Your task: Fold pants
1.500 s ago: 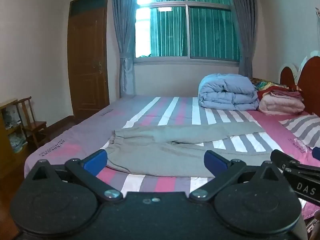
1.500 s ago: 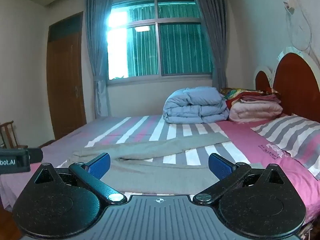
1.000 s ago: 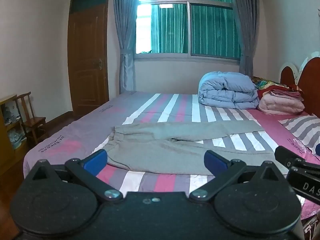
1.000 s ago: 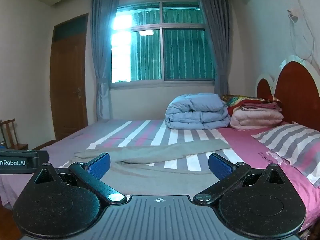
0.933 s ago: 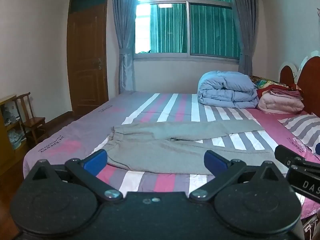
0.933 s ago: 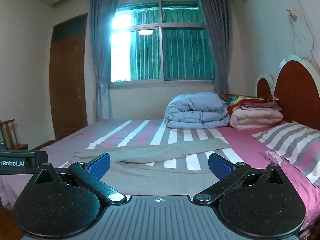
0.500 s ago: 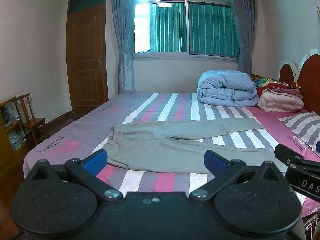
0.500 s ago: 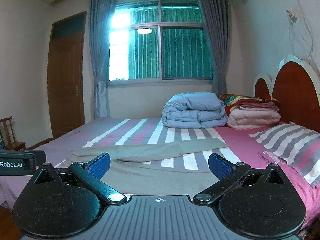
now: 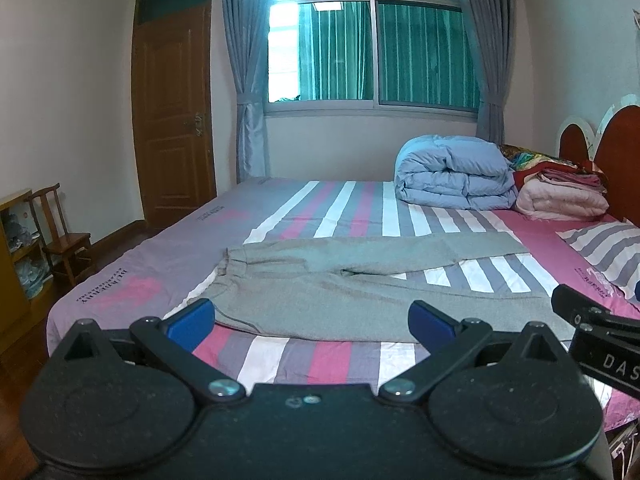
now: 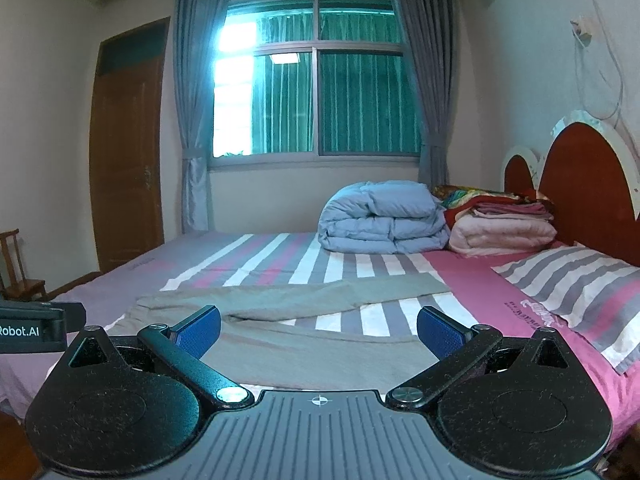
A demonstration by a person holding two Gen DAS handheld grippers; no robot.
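Observation:
Grey pants (image 9: 352, 284) lie flat on the striped bed (image 9: 344, 208), waistband to the left, both legs running right and spread apart. They also show in the right wrist view (image 10: 304, 320). My left gripper (image 9: 311, 322) is open and empty, held back from the bed's near edge, facing the waistband end. My right gripper (image 10: 319, 332) is open and empty, held back from the near leg. The right gripper's body (image 9: 600, 340) shows at the left wrist view's right edge.
A folded blue duvet (image 9: 454, 172) and stacked blankets (image 9: 560, 196) sit at the bed's far right by the red headboard (image 10: 588, 200). A striped pillow (image 10: 572, 284) lies at the right. A wooden chair (image 9: 60, 236) and door (image 9: 172, 120) stand left.
Both grippers have risen and tilted up slightly, so the bed sits lower in view. The pants have not moved. Both stay open.

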